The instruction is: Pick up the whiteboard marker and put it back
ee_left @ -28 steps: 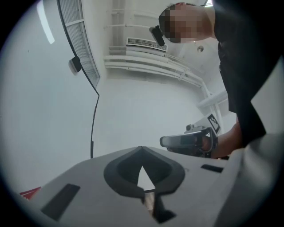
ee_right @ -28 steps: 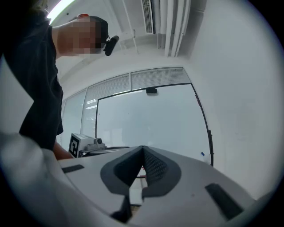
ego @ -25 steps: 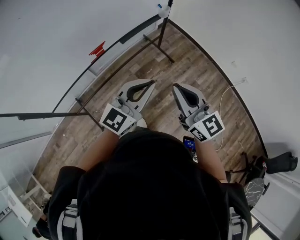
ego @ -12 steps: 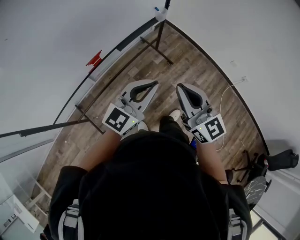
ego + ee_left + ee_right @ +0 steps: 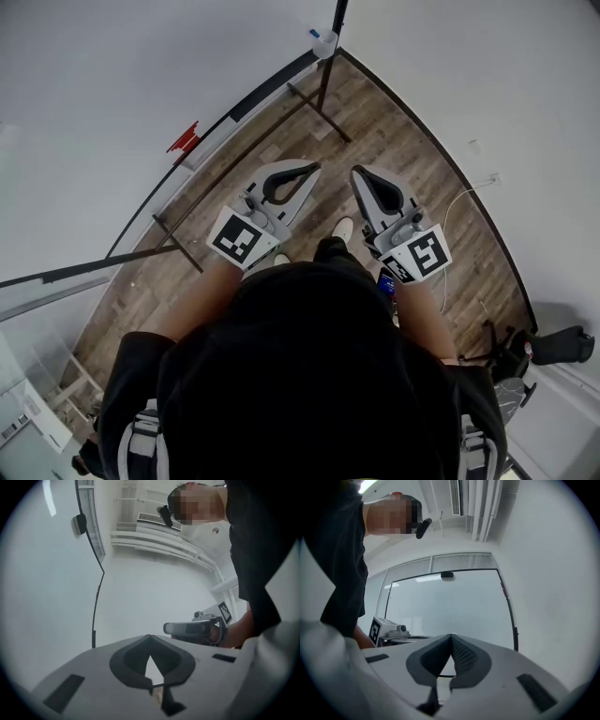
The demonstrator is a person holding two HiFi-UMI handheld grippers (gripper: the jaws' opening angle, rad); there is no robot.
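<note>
both the left gripper (image 5: 312, 170) and the right gripper (image 5: 357, 174) are clenched on nothing, so the risk is that they arrive at the whiteboard (image 5: 450, 602) with jaws together and knock the marker away instead of taking it. i cannot find the marker for sure. a small red thing (image 5: 183, 139) at the board's edge and a small blue thing (image 5: 314, 35) at the far corner are both too small to name, and the person's head hides the near floor.

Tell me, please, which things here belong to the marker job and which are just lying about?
Job: left gripper, shut and empty; right gripper, likewise; whiteboard; red item on its ledge, possibly the marker.
Lying about: white cable; wall socket; dark object by the right wall.
</note>
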